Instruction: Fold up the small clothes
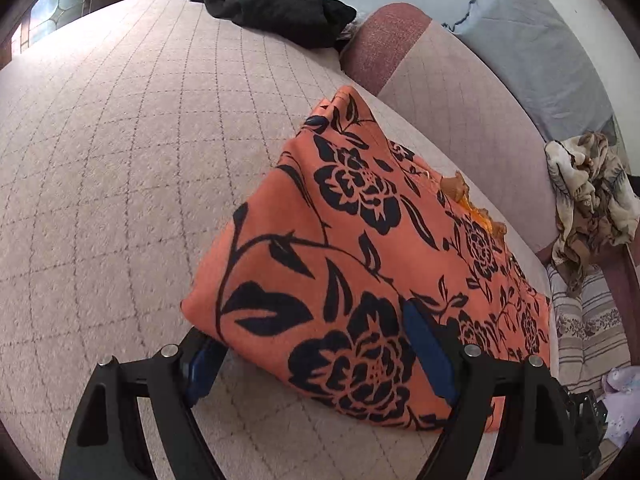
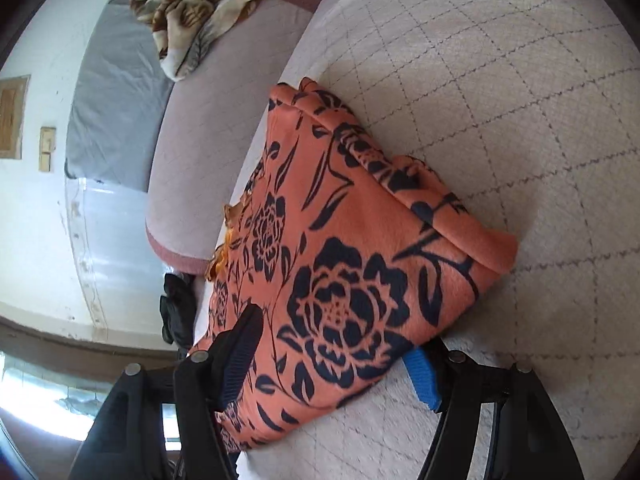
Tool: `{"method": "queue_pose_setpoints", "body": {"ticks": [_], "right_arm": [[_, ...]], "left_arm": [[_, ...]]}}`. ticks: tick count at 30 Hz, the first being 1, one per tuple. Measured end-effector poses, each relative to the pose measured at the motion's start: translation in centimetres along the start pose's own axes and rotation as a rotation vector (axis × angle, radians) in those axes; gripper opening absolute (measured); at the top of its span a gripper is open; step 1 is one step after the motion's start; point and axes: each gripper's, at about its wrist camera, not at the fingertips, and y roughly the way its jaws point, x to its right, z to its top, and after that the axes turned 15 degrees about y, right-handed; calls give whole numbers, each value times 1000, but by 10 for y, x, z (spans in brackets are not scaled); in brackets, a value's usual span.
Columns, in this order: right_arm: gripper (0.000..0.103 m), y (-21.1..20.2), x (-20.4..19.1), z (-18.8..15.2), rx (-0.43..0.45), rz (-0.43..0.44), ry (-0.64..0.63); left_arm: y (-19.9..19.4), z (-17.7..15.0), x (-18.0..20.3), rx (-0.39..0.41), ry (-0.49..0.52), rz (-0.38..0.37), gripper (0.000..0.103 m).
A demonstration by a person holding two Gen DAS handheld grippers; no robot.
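An orange garment with a black flower print [image 1: 360, 248] lies folded on a beige quilted bed cover [image 1: 120, 160]. My left gripper [image 1: 316, 352] is open, one blue-padded finger under the near edge of the cloth and the other on top of it. In the right wrist view the same garment [image 2: 344, 264] lies with a rolled fold along its far side. My right gripper [image 2: 332, 356] is open too, its fingers straddling the near edge of the cloth, one on top and one beneath.
A black garment [image 1: 272, 4] lies crumpled at the far end of the bed. A pink pillow [image 1: 460, 92] sits beside the orange cloth. A brown patterned blanket [image 2: 216, 4] lies bunched near a grey mattress [image 2: 116, 100] against the wall.
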Motion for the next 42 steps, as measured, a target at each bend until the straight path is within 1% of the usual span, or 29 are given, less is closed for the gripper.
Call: {"method": "queue_pose_setpoints", "body": {"ticks": [2, 3, 4, 5, 6, 7, 8, 10, 12, 13, 14, 17, 19, 21, 23, 24, 25, 26, 27, 28, 29, 30, 31, 32, 33, 35, 37, 39, 42], "right_arm": [[70, 3, -1, 4, 34, 4, 34], [70, 4, -1, 6, 45, 5, 55], [61, 6, -2, 8, 52, 1, 69], [46, 7, -4, 11, 55, -8, 66], [17, 11, -6, 14, 45, -32, 50], [17, 14, -7, 17, 30, -47, 48], [17, 15, -7, 19, 20, -53, 51], [15, 6, -17, 19, 16, -35, 21], [13, -11, -36, 13, 30, -5, -29], [9, -21, -48, 9, 39, 9, -59], [9, -31, -58, 7, 47, 23, -83], [8, -63, -81, -5, 60, 48, -148], [8, -84, -81, -14, 61, 50, -182], [8, -99, -69, -25, 45, 38, -198], [9, -106, -40, -39, 8, -4, -204], [12, -104, -23, -45, -25, -39, -202], [16, -100, 2, -51, -55, -83, -178], [20, -95, 29, -55, -72, -140, -136], [23, -95, 53, -58, -81, -186, -96], [24, -98, 69, -59, -91, -144, -69], [27, -107, 75, -60, -89, -115, -67], [35, -116, 73, -62, -66, -133, -96], [51, -125, 67, -62, -34, -145, -138], [57, -133, 59, -60, -7, -146, -175], [58, -140, 49, -57, 18, -144, -210], [58, -145, 21, -52, 53, -145, -310], [58, -138, -10, -45, 67, -157, -421], [58, -114, -40, -36, 34, -174, -530], [58, -66, -75, -16, 44, -262, -667]], "left_arm": [[3, 7, -4, 7, -25, 1, 83], [5, 12, -3, 4, -17, 15, 58], [9, 16, -4, -19, -4, 31, 17], [12, 20, -7, -39, -21, -2, 15], [11, 23, -10, -46, -39, -13, 14], [6, 27, -9, -45, -32, -20, 13], [-1, 31, -5, -30, -11, -23, 13], [-24, 38, 5, 14, 32, -31, 12], [-49, 44, 15, 53, 51, -42, 12], [-61, 46, 19, 69, 55, -52, 12], [-74, 46, 24, 84, 59, -62, 12], [-117, 34, 32, 133, 91, -68, 12], [-133, 15, 29, 127, 107, -72, 12], [-133, -13, 20, 92, 122, -55, 14], [-118, -48, 2, 18, 151, -5, 19], [-101, -64, -11, -43, 141, 17, 28], [-85, -78, -26, -127, 106, 48, 36], [-79, -87, -41, -146, 50, 12, 35], [-89, -89, -51, -87, 8, -36, 36], [-97, -85, -54, -84, -5, -7, 47], [-105, -78, -56, -78, 7, 52, 54], [-114, -71, -56, -39, 22, 90, 60], [-123, -65, -57, 7, 34, 106, 61], [-130, -59, -56, 33, 43, 114, 61], [-132, -52, -56, 43, 48, 114, 62], [-132, -43, -49, 53, 64, 84, 62], [-124, -39, -32, 48, 109, 59, 64], [-114, -41, -18, 26, 157, 40, 64], [-100, -49, -5, -7, 199, 27, 64]]}}
